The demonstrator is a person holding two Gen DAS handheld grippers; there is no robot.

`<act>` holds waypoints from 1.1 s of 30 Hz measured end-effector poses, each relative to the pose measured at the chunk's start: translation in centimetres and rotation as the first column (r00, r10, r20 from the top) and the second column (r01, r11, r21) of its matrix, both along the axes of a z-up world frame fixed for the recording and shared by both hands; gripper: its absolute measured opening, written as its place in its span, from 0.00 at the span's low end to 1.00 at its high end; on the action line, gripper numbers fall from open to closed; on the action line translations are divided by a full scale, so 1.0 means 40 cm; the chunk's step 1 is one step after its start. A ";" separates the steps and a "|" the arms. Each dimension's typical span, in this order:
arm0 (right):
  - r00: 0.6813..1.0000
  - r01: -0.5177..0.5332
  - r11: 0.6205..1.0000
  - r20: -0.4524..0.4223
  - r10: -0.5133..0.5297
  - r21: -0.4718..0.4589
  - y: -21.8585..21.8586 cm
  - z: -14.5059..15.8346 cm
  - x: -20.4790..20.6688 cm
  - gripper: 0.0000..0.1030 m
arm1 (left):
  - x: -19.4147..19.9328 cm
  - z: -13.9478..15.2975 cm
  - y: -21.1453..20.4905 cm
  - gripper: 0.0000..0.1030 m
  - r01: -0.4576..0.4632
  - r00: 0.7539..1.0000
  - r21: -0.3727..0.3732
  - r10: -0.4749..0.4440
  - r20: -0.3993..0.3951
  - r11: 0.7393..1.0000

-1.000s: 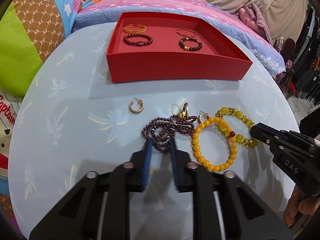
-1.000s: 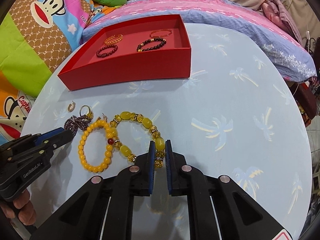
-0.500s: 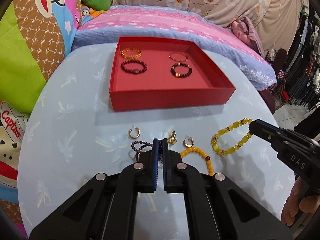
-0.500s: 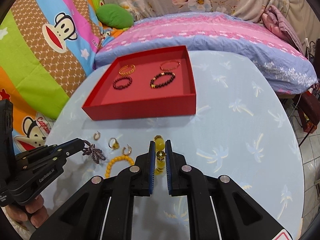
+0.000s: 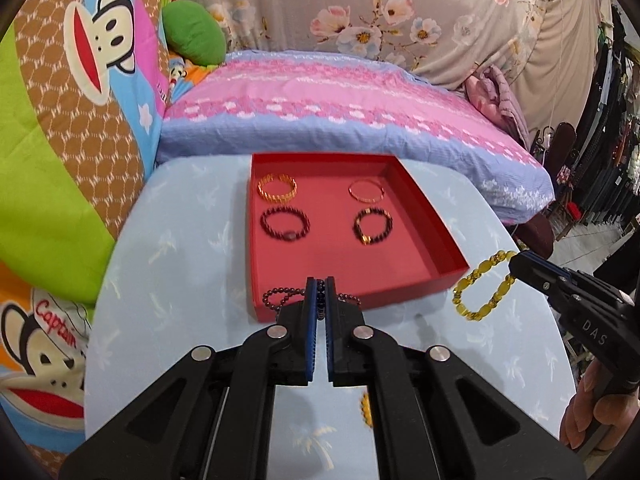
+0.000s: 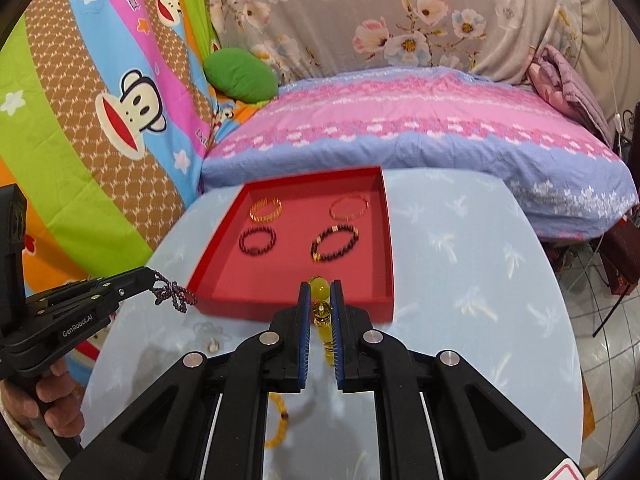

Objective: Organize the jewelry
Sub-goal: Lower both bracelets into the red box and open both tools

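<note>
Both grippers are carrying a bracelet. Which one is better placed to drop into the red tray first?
Left, marginally: the left gripper holds the dark bead bracelet at the red tray front wall; the yellow bracelet hangs off its right corner.

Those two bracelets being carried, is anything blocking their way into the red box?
Only the red box's near wall lies ahead. The left gripper holds the dark beaded strand and the right gripper the yellow bracelet, both lifted off the table. Four bracelets lie toward the back; the front floor looks free.

black claw (image 5: pixel 319 292) w/ blue pads, silver screws, "DAS" mark
</note>
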State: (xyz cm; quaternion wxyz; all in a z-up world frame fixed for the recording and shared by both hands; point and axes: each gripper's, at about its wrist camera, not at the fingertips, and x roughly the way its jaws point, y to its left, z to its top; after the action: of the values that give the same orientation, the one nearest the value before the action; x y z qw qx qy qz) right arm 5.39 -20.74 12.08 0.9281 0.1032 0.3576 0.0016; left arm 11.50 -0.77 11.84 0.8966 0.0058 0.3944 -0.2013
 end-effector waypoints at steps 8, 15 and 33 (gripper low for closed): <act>0.999 -0.021 1.000 0.035 0.021 0.011 0.017 0.032 0.125 0.09 | 0.106 -0.003 -0.042 0.03 -0.005 1.000 0.016 0.005 -0.003 1.000; 0.999 -0.039 0.995 -0.027 0.042 0.094 0.029 -0.041 0.215 0.09 | 0.166 -0.080 -0.074 0.03 0.000 0.997 0.028 0.002 -0.076 1.000; 0.988 0.035 0.998 -0.149 -0.028 0.044 -0.024 -0.193 0.264 0.12 | 0.290 -0.175 -0.128 0.09 -0.022 0.986 0.076 0.034 -0.163 0.997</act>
State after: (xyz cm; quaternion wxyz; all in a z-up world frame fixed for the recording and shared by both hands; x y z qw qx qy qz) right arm 15.96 -21.70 4.35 0.8962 0.1303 0.4239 -0.0125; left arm 23.12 -5.88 4.82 0.8631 0.0169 0.4739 -0.1737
